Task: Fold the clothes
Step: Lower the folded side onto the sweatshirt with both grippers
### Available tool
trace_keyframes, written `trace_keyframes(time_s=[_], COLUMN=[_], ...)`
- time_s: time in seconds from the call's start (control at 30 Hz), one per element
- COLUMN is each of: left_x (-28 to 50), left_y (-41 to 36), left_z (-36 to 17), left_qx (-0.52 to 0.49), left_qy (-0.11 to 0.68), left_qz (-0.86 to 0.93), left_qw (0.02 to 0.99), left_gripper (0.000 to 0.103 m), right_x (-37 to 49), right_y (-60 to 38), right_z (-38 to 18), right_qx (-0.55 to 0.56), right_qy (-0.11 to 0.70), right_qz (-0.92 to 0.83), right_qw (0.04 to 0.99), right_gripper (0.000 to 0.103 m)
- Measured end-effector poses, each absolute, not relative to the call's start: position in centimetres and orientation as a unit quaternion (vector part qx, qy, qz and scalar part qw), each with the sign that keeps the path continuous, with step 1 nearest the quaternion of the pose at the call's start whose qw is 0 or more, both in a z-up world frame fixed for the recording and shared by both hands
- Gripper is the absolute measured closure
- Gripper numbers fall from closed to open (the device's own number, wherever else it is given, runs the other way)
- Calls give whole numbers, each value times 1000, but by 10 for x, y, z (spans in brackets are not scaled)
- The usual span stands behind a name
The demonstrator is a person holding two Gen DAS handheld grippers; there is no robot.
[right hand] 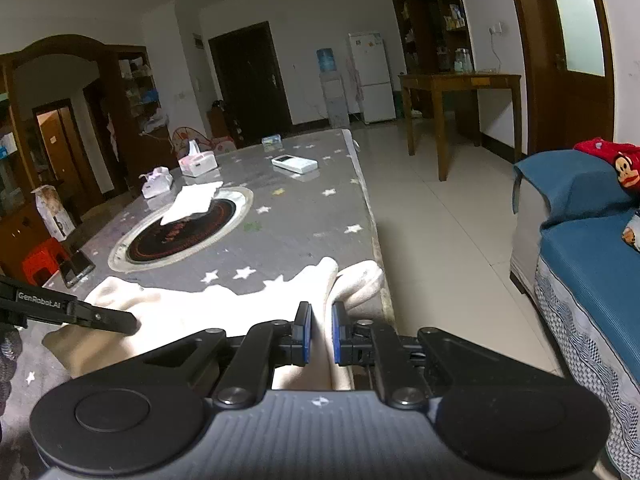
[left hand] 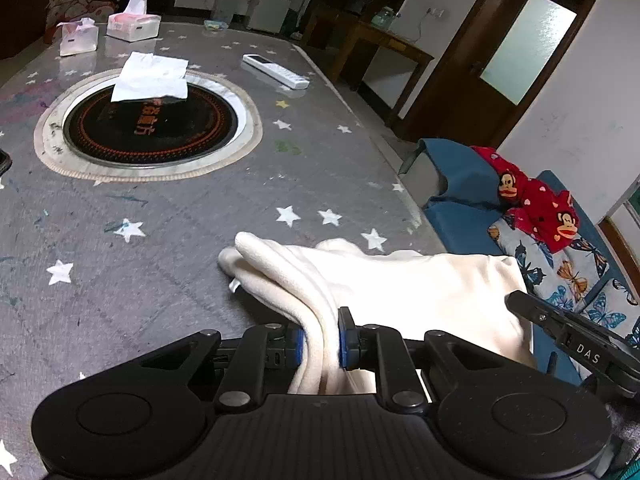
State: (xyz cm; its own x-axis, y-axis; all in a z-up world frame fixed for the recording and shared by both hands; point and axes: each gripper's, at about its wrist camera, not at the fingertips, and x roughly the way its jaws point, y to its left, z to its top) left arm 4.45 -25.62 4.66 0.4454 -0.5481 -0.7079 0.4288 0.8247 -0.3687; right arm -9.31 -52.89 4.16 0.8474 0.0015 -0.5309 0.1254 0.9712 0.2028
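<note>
Cream garment [left hand: 400,280] lies bunched at the table [left hand: 180,220] edge nearest the sofa [left hand: 460,208], long axis along that edge. Left gripper [left hand: 322,338] and right gripper [right hand: 318,334] both pinch its folds.

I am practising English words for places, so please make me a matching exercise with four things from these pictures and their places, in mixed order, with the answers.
Things:
1. cream garment
2. tissue sheet
3. remote
4. red cloth

Places:
A. on the blue sofa
B. on the round black hob
C. between both grippers' fingers
D. near the table's far right edge

Pairs: 1-C, 2-B, 3-D, 4-A
</note>
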Motion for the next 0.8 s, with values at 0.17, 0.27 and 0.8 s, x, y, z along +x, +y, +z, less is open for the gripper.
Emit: trace_keyframes(time_s=[0.17, 0.27, 0.8], left_x=[48, 48, 46], left_y=[-255, -255, -249], left_z=[39, 35, 27], left_qx=[-65, -62, -40], left_qy=[448, 450, 451], left_qz=[-282, -280, -257], left_qw=[846, 846, 854], left_gripper=[85, 85, 60], right_x=[-89, -86, -80], right_y=[-531, -531, -531], right_z=[34, 31, 26], right_qx=[112, 109, 77], right_qy=[284, 288, 301], right_qz=[-39, -41, -64], right_qw=[951, 951, 949], right_gripper=[94, 94, 86])
